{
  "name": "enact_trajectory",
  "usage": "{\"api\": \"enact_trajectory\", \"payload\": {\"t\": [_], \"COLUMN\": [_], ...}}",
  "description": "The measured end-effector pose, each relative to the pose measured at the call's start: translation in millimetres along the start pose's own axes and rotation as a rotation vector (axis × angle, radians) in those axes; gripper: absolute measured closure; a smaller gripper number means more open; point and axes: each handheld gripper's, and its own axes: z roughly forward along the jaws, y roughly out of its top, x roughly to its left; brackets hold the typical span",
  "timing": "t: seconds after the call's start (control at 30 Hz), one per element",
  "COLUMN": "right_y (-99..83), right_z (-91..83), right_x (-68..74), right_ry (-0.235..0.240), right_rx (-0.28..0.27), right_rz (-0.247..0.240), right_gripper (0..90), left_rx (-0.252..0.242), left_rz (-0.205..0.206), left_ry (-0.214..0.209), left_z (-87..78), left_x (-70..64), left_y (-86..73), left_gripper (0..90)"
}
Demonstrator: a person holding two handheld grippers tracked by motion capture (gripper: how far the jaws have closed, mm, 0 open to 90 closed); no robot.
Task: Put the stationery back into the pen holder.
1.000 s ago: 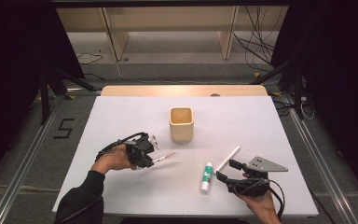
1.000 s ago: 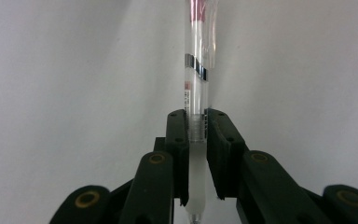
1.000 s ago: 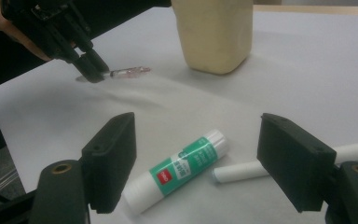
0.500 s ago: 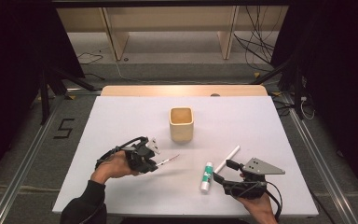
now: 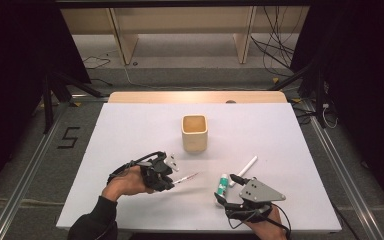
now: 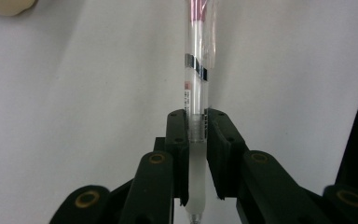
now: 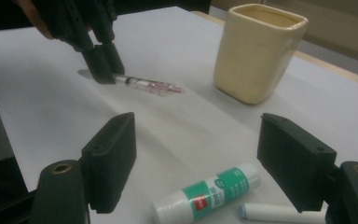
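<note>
Near the front edge of the white tabletop (image 5: 130,125), toward its right corner: the right gripper (image 5: 229,188), jaws spread wide and holding nothing, a hand (image 5: 265,227) under it at the very edge, grey three-cornered plate on top. From its own camera, between those spread jaws: a glue stick (image 7: 207,192) with a green and white label, lying flat, and just beside it the end of a white marker (image 7: 279,213) (from above, merely two small pale sticks side by side by the jaw tips, the marker (image 5: 244,170) angling off toward the right edge, the glue stick (image 5: 222,184) pointing at the front).

Farther in, on the left half and still closer to the front edge than the middle: the left gripper (image 5: 172,175), held in the left hand (image 5: 125,183), dark sleeve entering from the front left corner, forearm slanted inward, jaws aimed rightward. Pinched between them, a clear pen (image 5: 186,178) with a pink refill, low and roughly level. Left gripper view, close: jaws pressed onto the frosted grip end of the pen (image 6: 196,93), black bands on the barrel (lost from above). Right gripper view: the same pen (image 7: 147,85) sticking out sideways, its tip near or on the surface, cannot tell which.

Beyond, around the tabletop's middle: a cream square cup (image 5: 195,133), upright, standing apart.
</note>
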Motion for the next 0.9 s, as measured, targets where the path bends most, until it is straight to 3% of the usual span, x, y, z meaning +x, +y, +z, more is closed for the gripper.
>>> {"api": "enact_trajectory", "payload": {"t": [0.1, 0.6, 0.63, 0.67, 0.8, 0.83, 0.9], "right_y": [1.0, 5.1, 5.6, 5.6, 6.1, 6.8, 7.2], "right_z": [4.7, 24.8, 28.0, 28.0, 34.8, 38.2, 39.9], "right_x": [10.6, 46.9, 51.0, 51.0, 62.4, 67.4, 69.5], "right_ry": [-0.022, -0.082, -0.095, -0.095, -0.128, -0.144, -0.152], "right_rx": [0.021, 0.058, 0.062, 0.062, 0.076, 0.077, 0.083], "right_rz": [-0.082, -0.323, -0.359, -0.359, -0.458, -0.506, -0.535], "right_gripper": [28.7, 29.1, 29.5, 29.5, 29.9, 30.3, 30.4], "left_rx": [-0.005, -0.006, -0.002, -0.003, 0.012, 0.012, 0.019], "left_rz": [-0.009, 0.001, 0.008, 0.009, 0.018, 0.017, 0.024], "left_ry": [-0.005, -0.017, -0.019, -0.022, -0.024, -0.023, -0.024], "left_z": [0.6, -3.5, -3.5, -3.1, -1.9, -1.7, -2.0], "left_x": [-1.6, -7.1, -7.1, -7.4, -8.4, -8.9, -9.4], "left_y": [0.4, 1.9, 2.0, 2.0, 2.4, 2.7, 3.2], "left_gripper": [79.1, 79.1, 79.1, 79.1, 79.1, 79.1, 79.1]}}
